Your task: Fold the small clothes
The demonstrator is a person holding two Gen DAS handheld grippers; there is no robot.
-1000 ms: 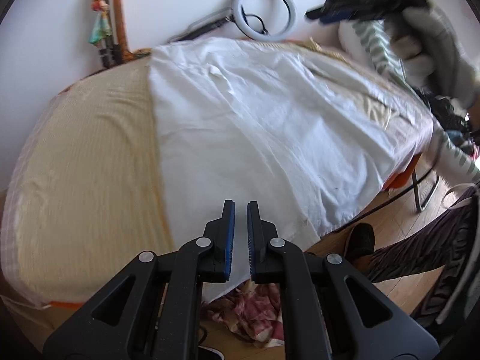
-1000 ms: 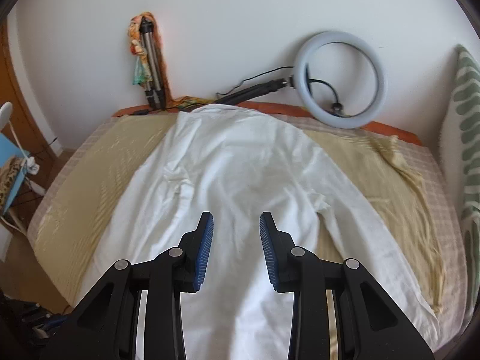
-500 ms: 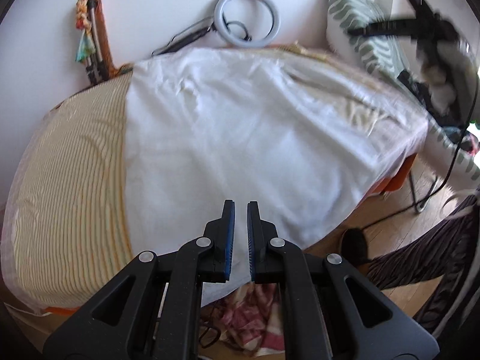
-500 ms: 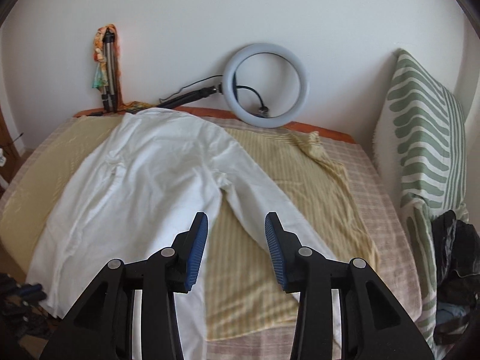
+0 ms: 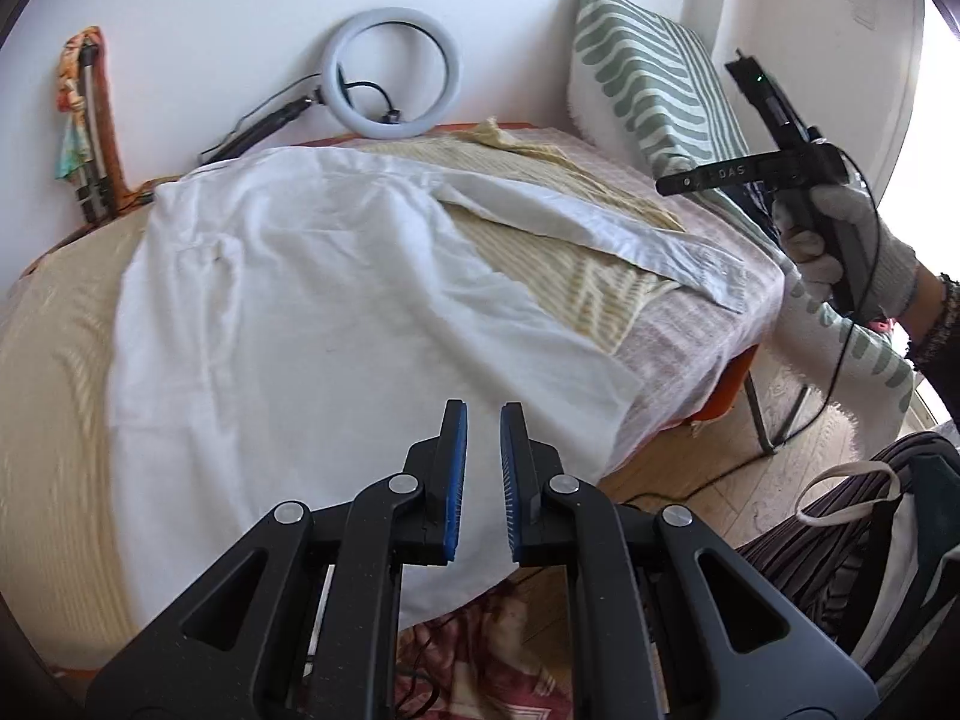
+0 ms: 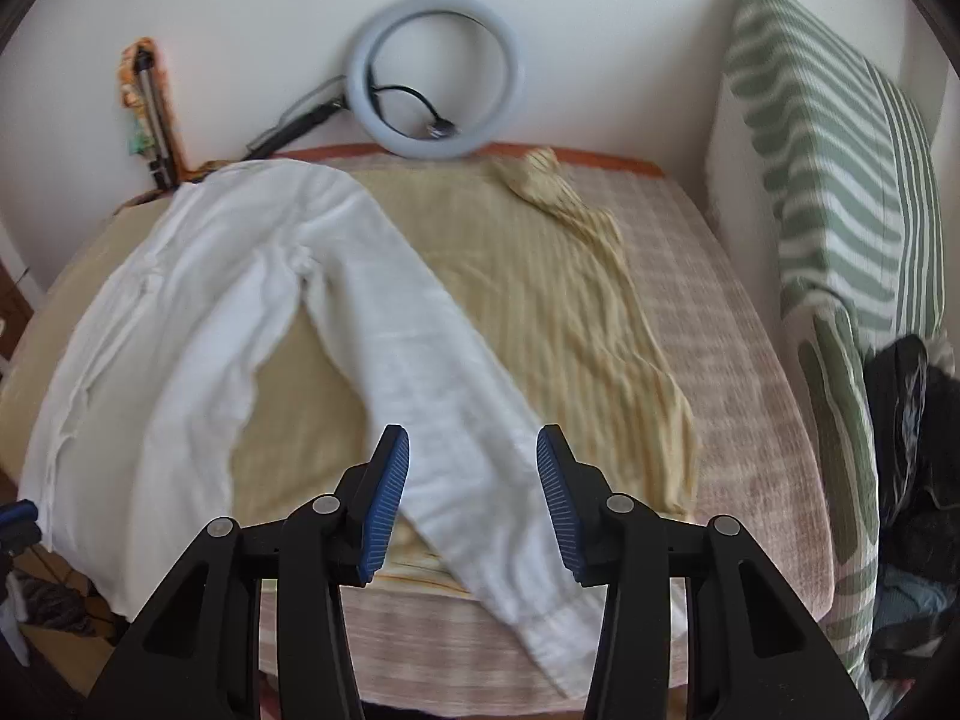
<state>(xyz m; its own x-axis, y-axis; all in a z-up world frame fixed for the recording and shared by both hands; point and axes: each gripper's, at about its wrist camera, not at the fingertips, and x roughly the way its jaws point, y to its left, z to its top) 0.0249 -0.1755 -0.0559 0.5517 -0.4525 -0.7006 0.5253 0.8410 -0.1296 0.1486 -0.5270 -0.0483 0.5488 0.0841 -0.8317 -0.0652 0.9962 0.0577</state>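
Observation:
A white long-sleeved shirt (image 5: pixel 312 300) lies spread flat on the bed, its hem hanging over the near edge. Its right sleeve (image 6: pixel 420 372) runs diagonally toward the bed's near right corner, cuff at the edge. My left gripper (image 5: pixel 483 480) hovers above the hem, jaws narrowly apart and empty. My right gripper (image 6: pixel 471 498) is open wide and empty, hovering just above the sleeve near the cuff. In the left wrist view the right gripper's body (image 5: pixel 780 162) shows in a gloved hand at the right.
The bed carries a yellow striped cloth (image 6: pixel 570 300) over a pink checked sheet (image 6: pixel 750 420). A ring light (image 6: pixel 438 72) and a tripod (image 6: pixel 150 114) lean on the back wall. A green-patterned cushion (image 6: pixel 840 180) stands at the right. Clothes lie on the floor (image 5: pixel 480 660).
Both grippers swung right. The right gripper moved from above the shirt's body to over the sleeve and opened wider. The left gripper's jaws opened slightly.

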